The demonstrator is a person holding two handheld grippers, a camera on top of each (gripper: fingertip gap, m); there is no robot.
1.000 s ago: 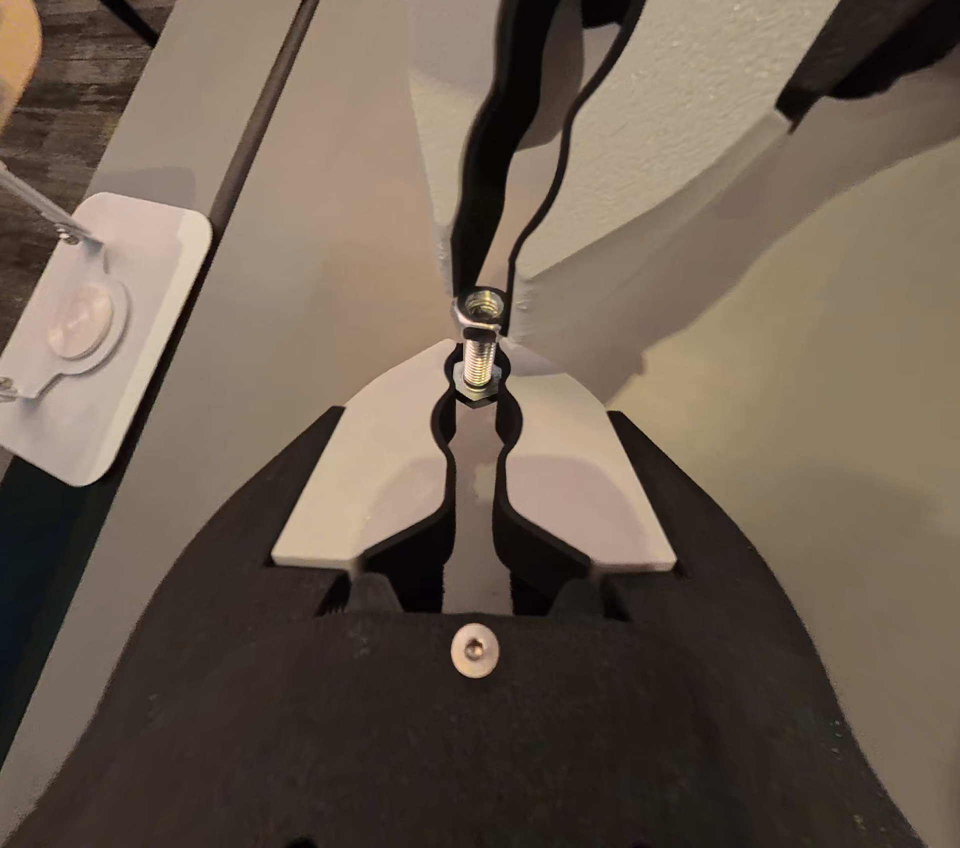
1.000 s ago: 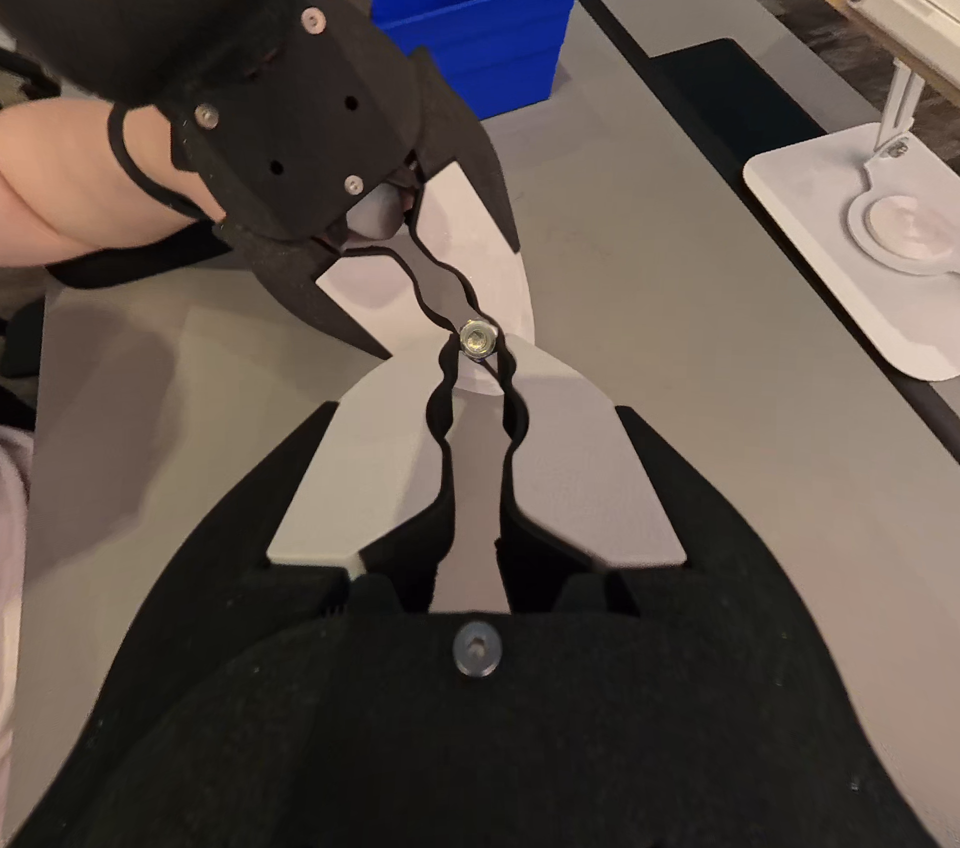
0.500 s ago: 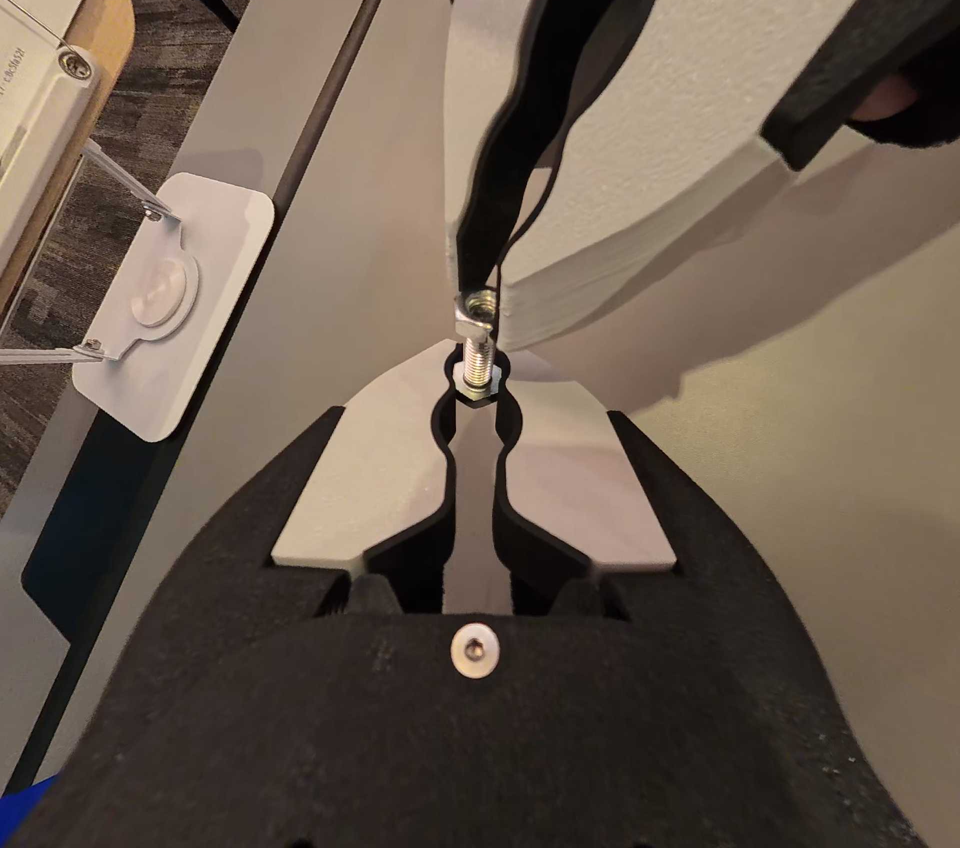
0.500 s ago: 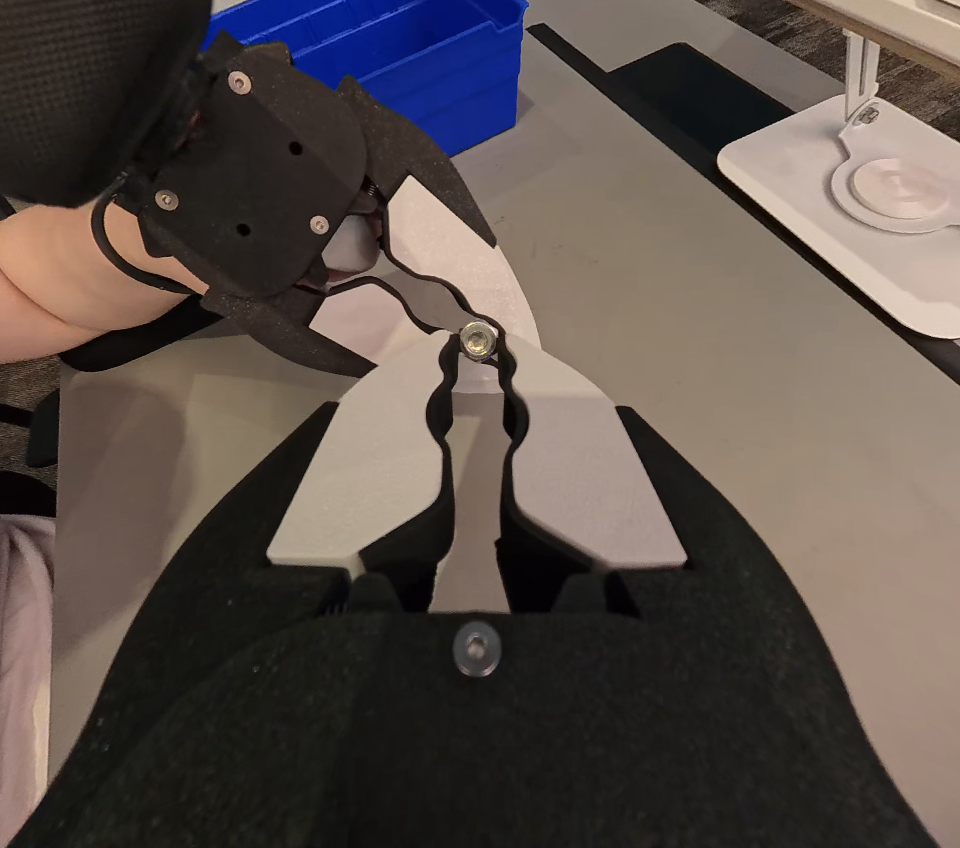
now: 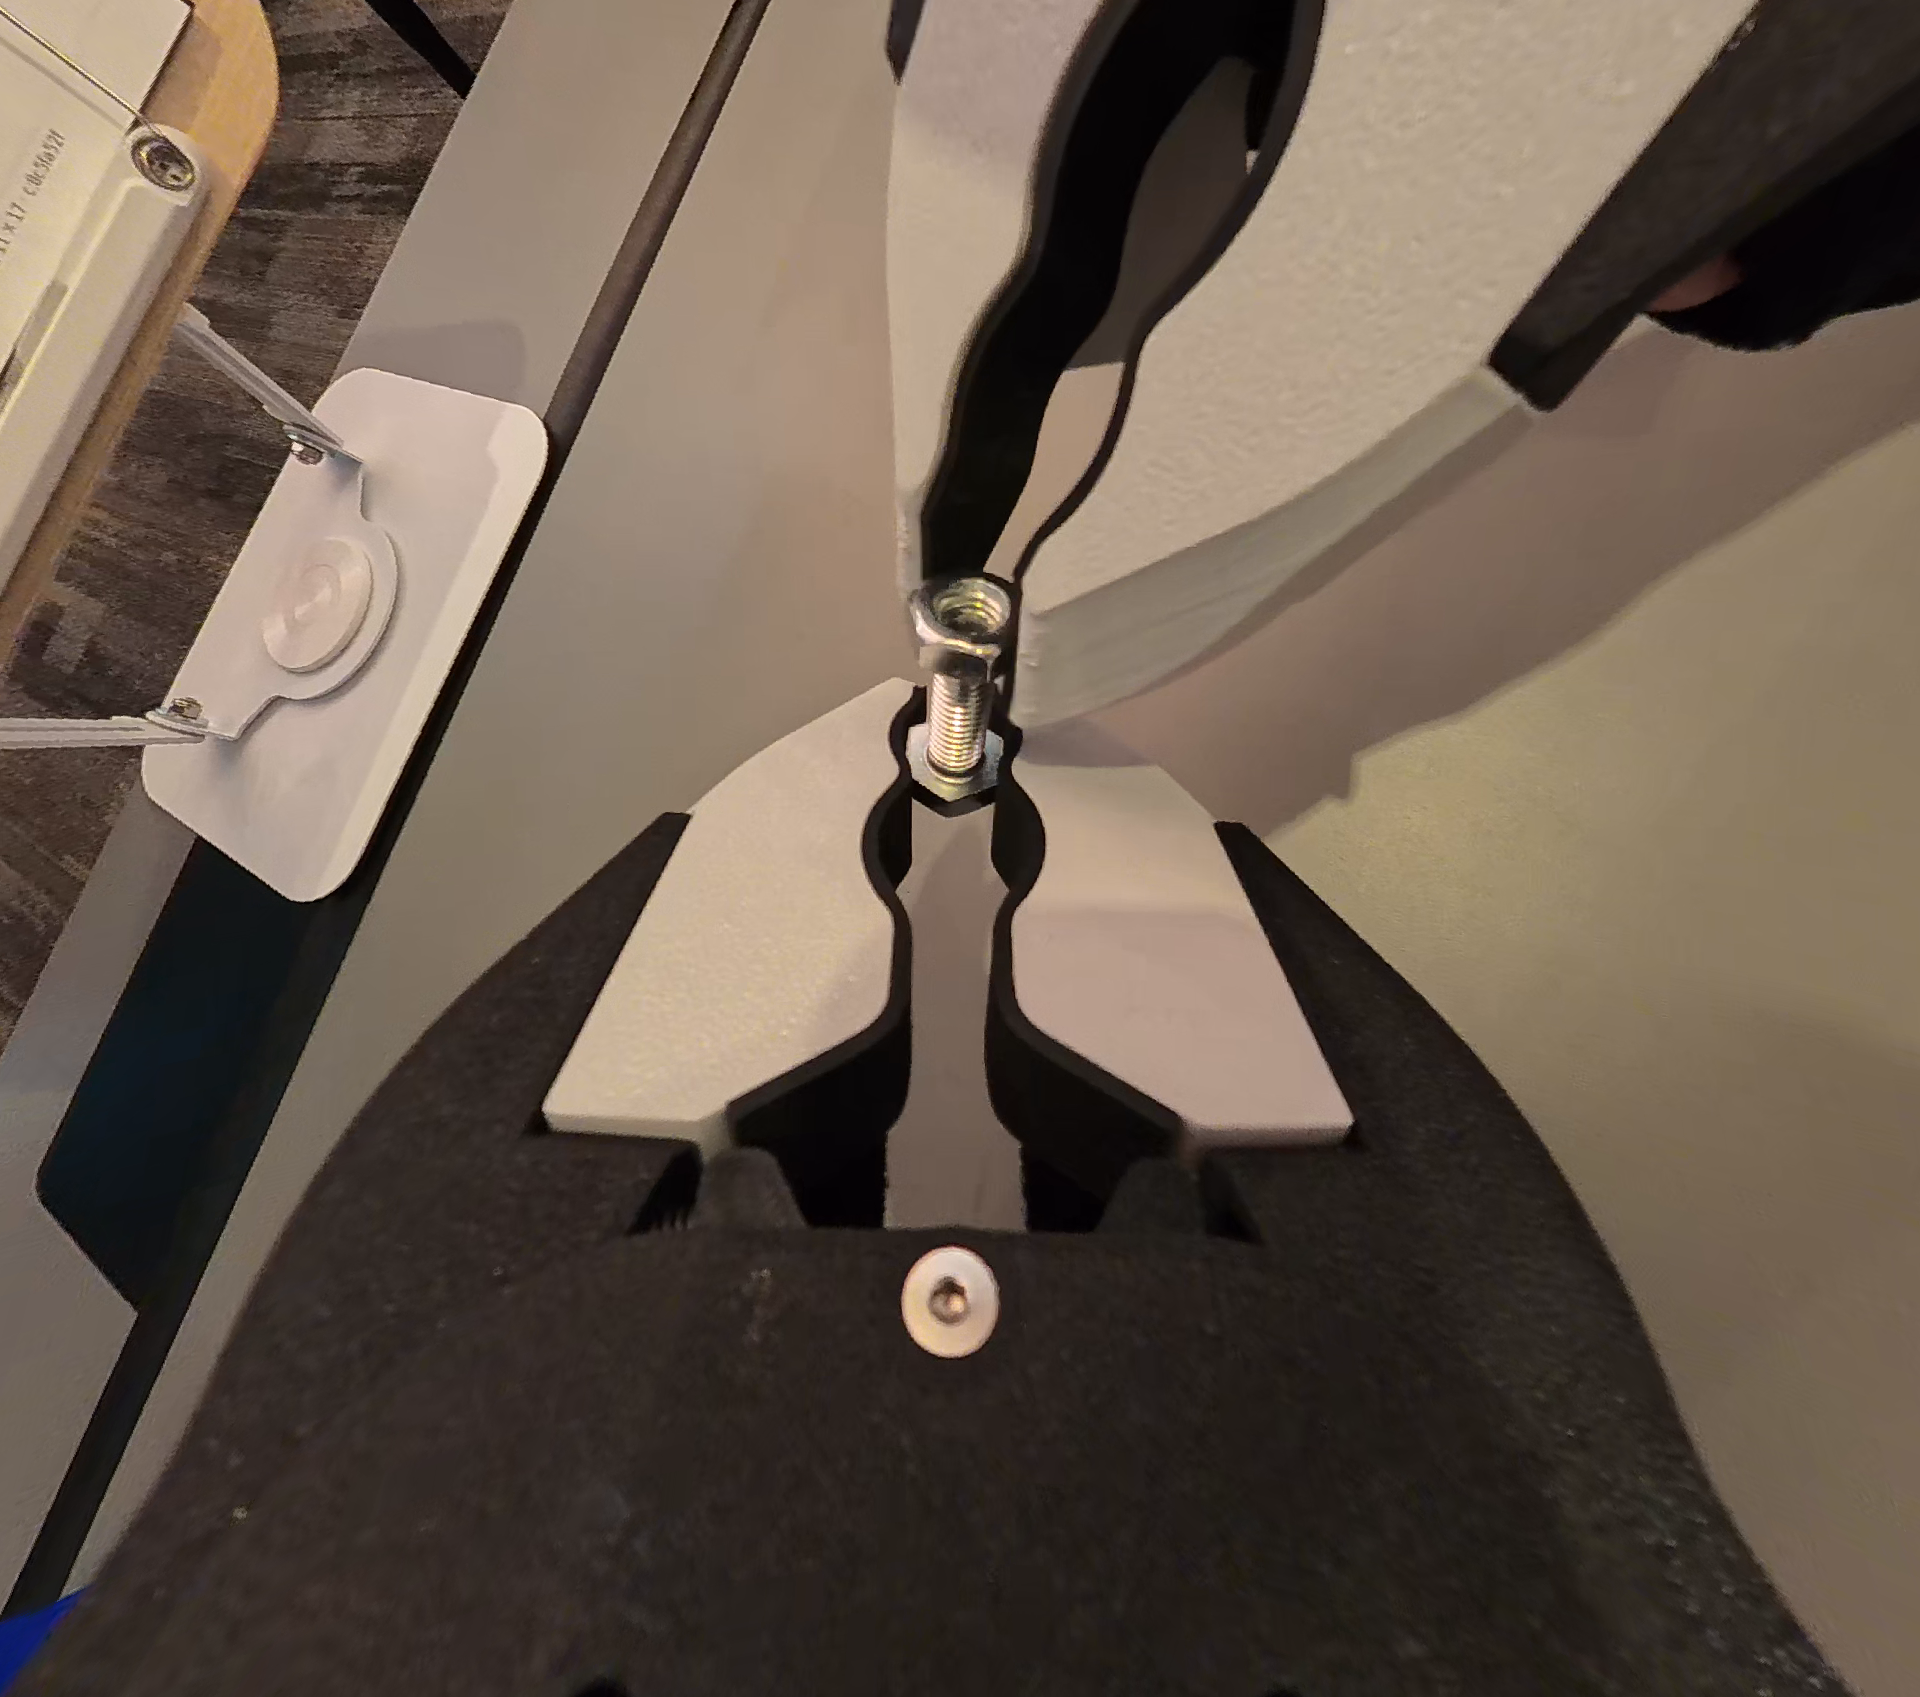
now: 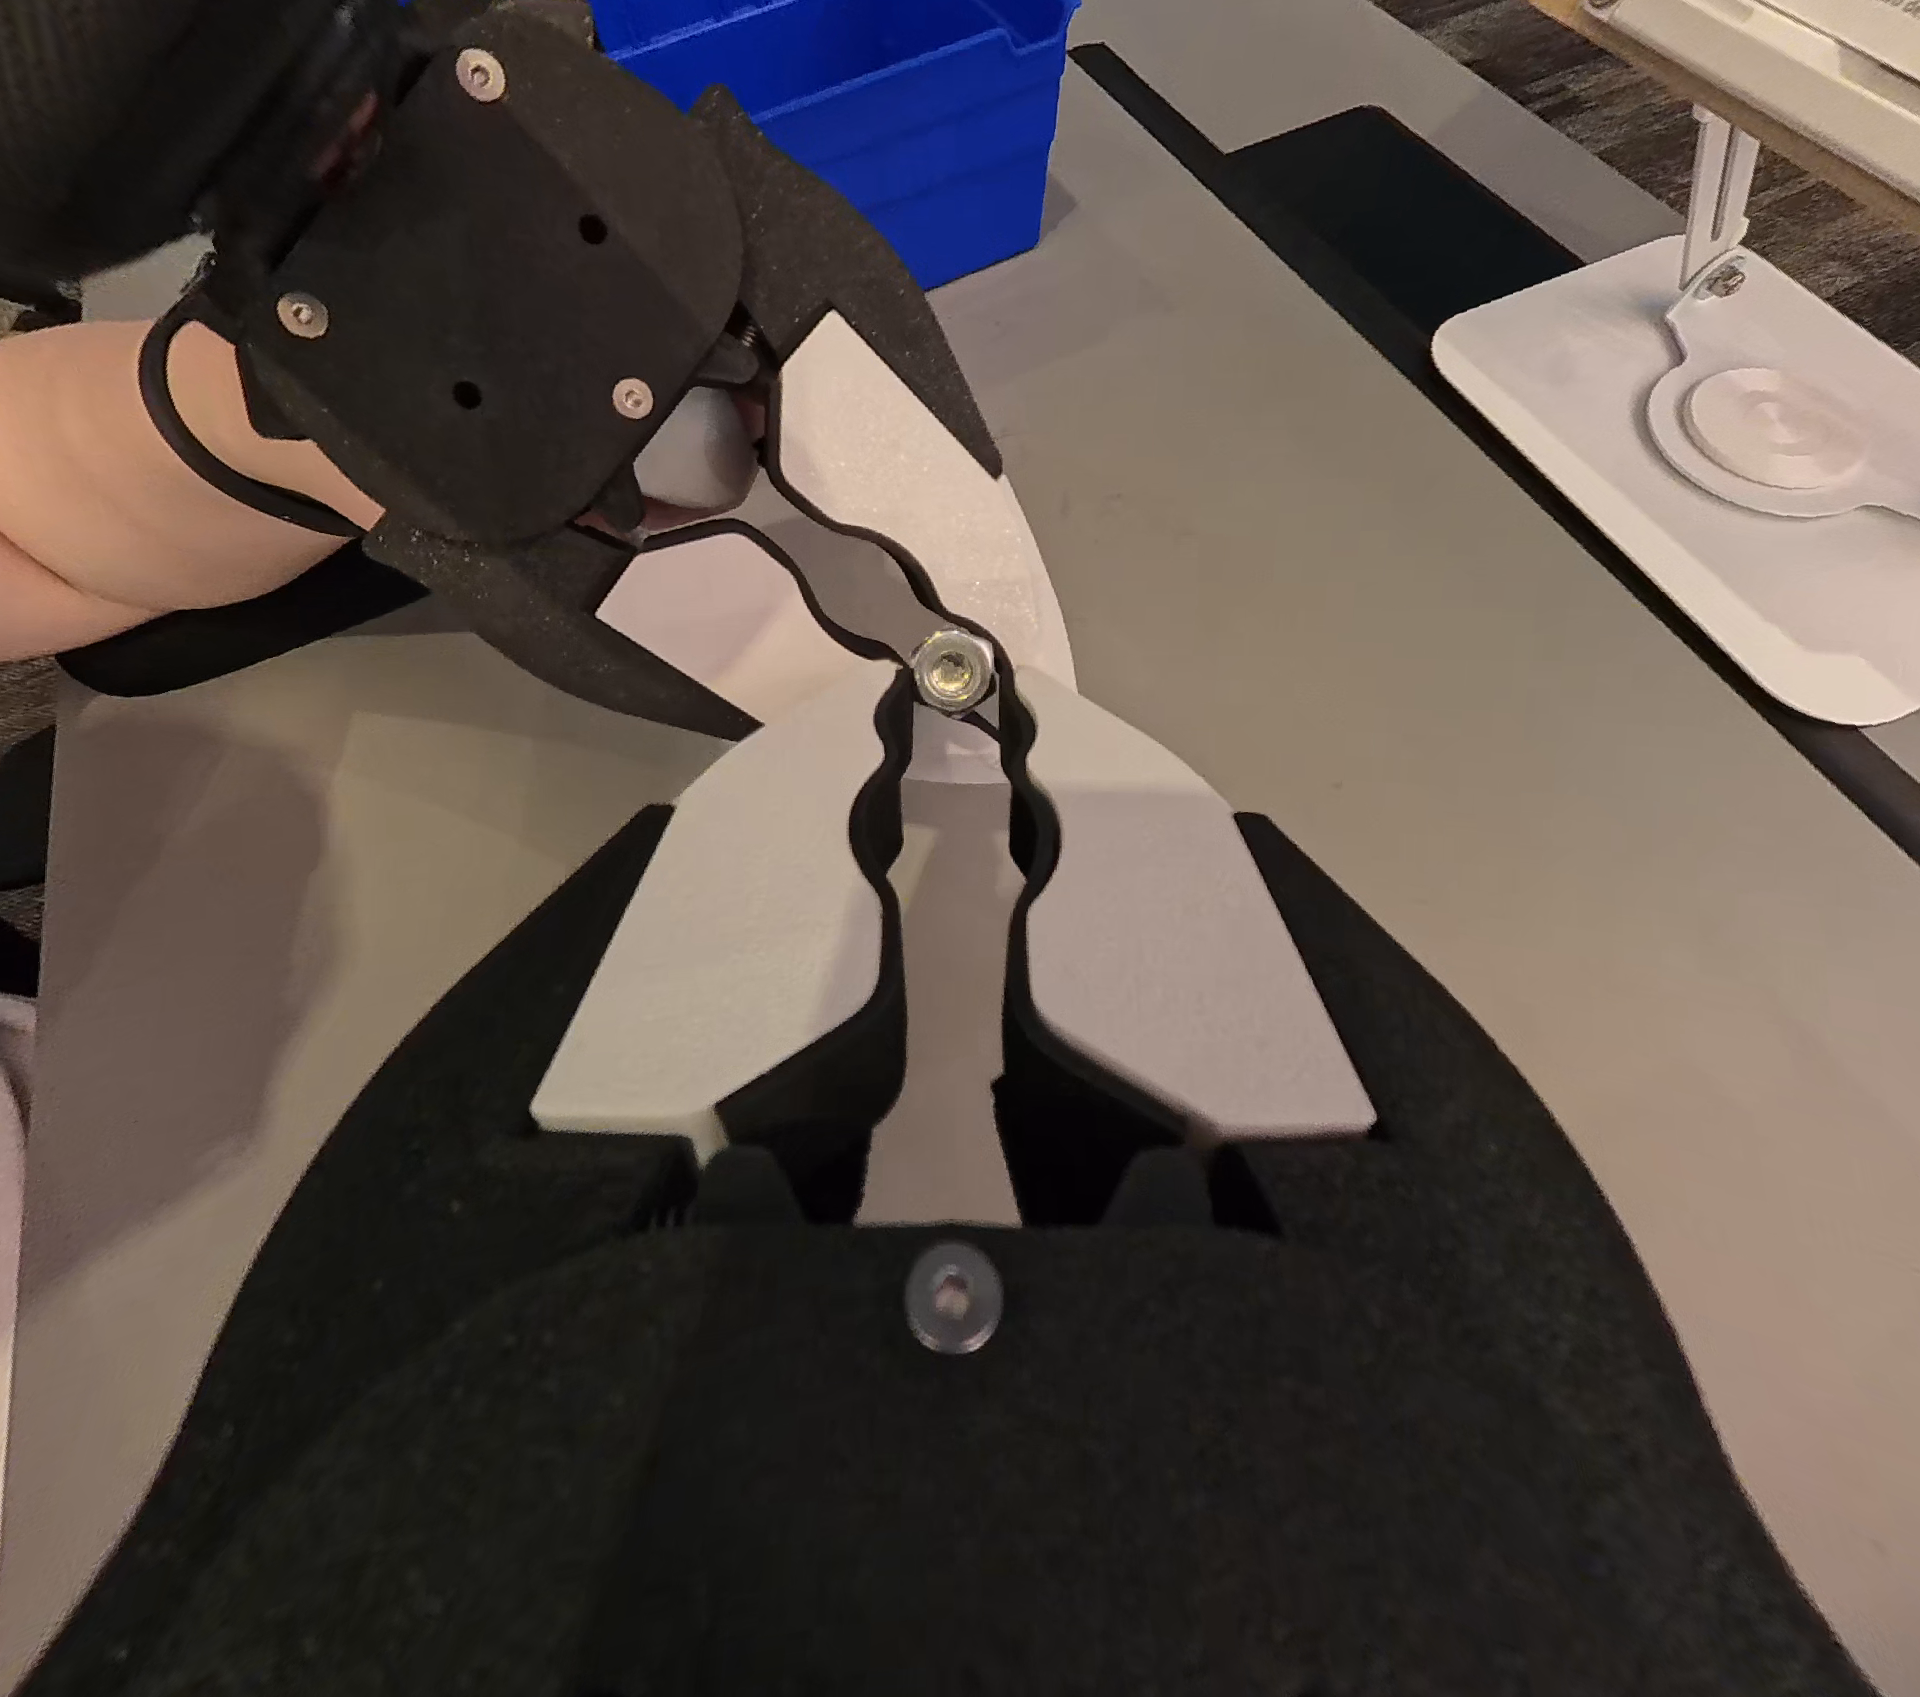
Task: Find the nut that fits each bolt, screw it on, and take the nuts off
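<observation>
The left gripper (image 5: 951,774), its black body tipped with white plates edged in wavy black rubber, was closed on the head of a short, shiny zinc-plated hex bolt (image 5: 954,728), whose threaded shank stood out past the tips. The right gripper (image 6: 951,691), of the same build, met it nearly tip to tip and was pinched shut on a small silver hex nut (image 5: 961,617) sitting on the far end of that shank. In the right wrist view the nut (image 6: 951,673) faced the camera end-on, its bore filled by the bolt's tip. Both were held in the air above the grey table (image 6: 1299,608), well apart from the blue plastic bin (image 6: 831,47) at its far side and from the white stand base (image 6: 1683,494) to the right.

The step in hand looked like threading at the very end of the shank: only the last turns seemed engaged (whether going on or coming off cannot be told from this alone). The next move probably called for turning one gripper about the bolt's axis while the other held firm, keeping the two in line so the nut neither cross-threaded nor slipped from the narrow tips.
</observation>
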